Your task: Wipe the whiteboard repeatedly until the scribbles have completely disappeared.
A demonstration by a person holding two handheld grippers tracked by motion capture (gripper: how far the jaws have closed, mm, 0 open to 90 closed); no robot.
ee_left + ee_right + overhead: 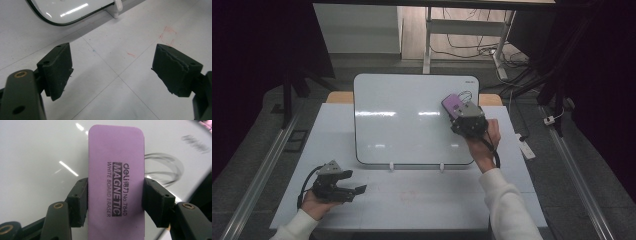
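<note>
Purple eraser (pixel 116 185) sits clamped between the pads of my right tool (pixel 115 202), gripped across its narrow width, printed face toward the camera; the label reads as a magnetic whiteboard eraser. In the high view the right tool (pixel 458 111) holds the eraser (pixel 452 104) up at the top right corner of the whiteboard (pixel 412 120), which leans tilted on two small white feet at the back of the worktop (pixel 422 200). Just beside the eraser, toward the board's right edge, dark looping pen marks (pixel 165 167) are left on the white surface; the rest of the board looks clean, only glare streaks across it. I cannot tell whether the felt is pressed on the board or held just off it. My reading: the wiping step is in hand, and those loops are what is left. Next move calls for laying the felt flat on the board and sweeping sideways over the scribble, with even pressure so the propped board does not rock on its feet. Left tool (pixel 112 72) rests low over the front left of the worktop (pixel 140 25), jaws standing wide apart with nothing between them; it could brace the board's lower edge (pixel 75 20) if needed.
</note>
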